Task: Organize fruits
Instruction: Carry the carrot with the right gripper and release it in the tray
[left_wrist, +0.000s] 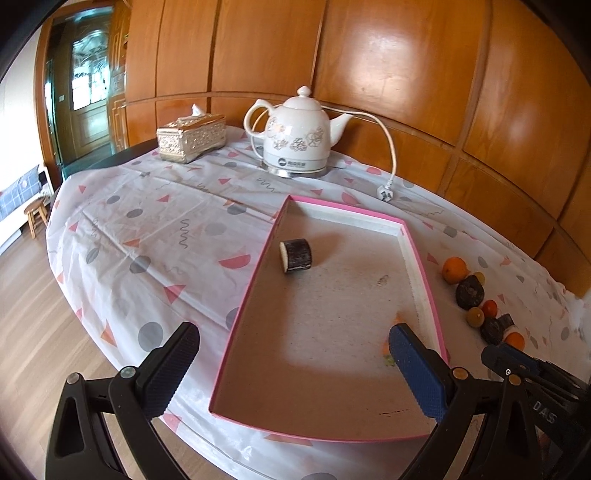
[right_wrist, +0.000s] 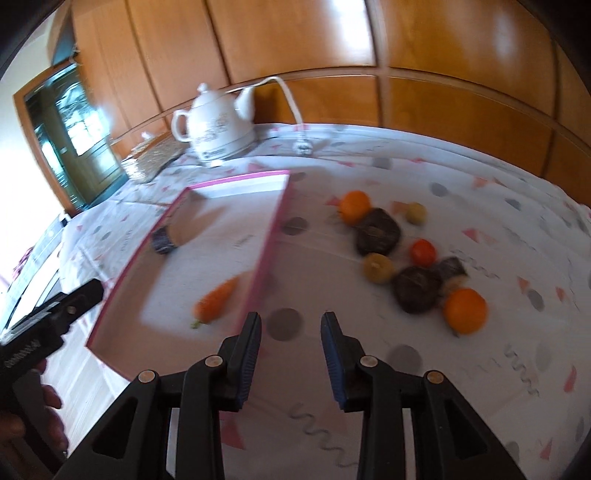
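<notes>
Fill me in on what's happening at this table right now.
A person holding a gripper in each hand is sorting fruit into a pink-rimmed tray. A small carrot and a dark cylindrical piece already lie inside. The right gripper is open and empty, over the tablecloth beside the tray. The left gripper is wide open at the tray's near end. Oranges and other pieces wait on the cloth.

Pink-rimmed tray (left_wrist: 419, 251), white floral kettle (left_wrist: 295, 138), orange carrot (right_wrist: 216, 302).

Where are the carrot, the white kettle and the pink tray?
carrot (right_wrist: 216, 301), right wrist view, middle of its orange body.
white kettle (left_wrist: 295, 142), left wrist view, its flowered belly.
pink tray (left_wrist: 245, 295), left wrist view, its left rim.
</notes>
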